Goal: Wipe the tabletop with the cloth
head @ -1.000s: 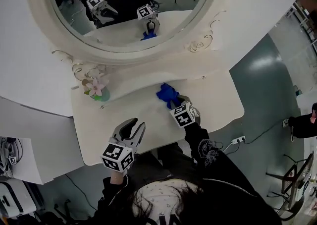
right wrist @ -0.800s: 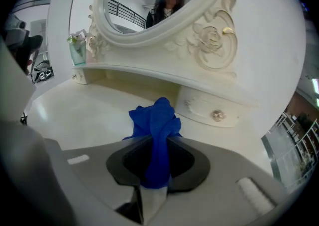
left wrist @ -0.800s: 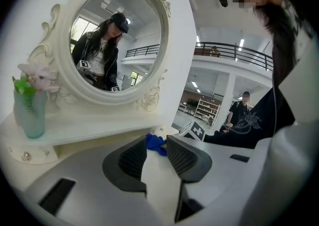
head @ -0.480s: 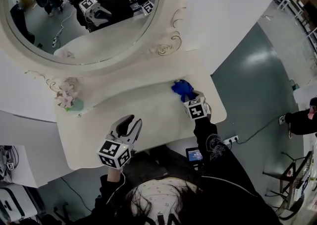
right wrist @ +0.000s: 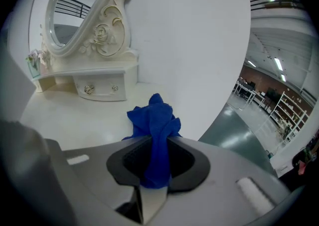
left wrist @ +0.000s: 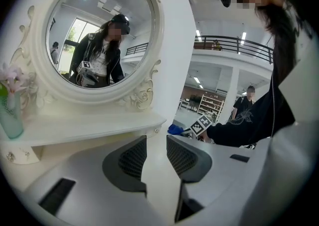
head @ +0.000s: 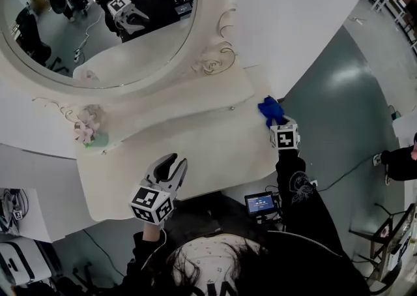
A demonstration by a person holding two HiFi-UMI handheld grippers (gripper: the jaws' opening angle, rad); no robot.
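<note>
Currently your right gripper (right wrist: pixel 156 164) sits clamped on the blue cloth (head: pixel 270 109) at the tabletop's (head: pixel 195 141) right edge, while your left gripper (left wrist: pixel 156 154) hovers over the front edge, jaws slightly apart, empty.

You face an ornate cream oval mirror (head: pixel 98 21) on a white wall (head: pixel 293 1); glossy grey-green floor (head: pixel 352 109) lies to your right.

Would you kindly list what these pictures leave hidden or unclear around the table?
- Underside of the cloth: right gripper view, folds and the right gripper cover it.
- Display of the small screen: head view, too small.
- Part of the flower vase: left gripper view, cut by the rim.
</note>
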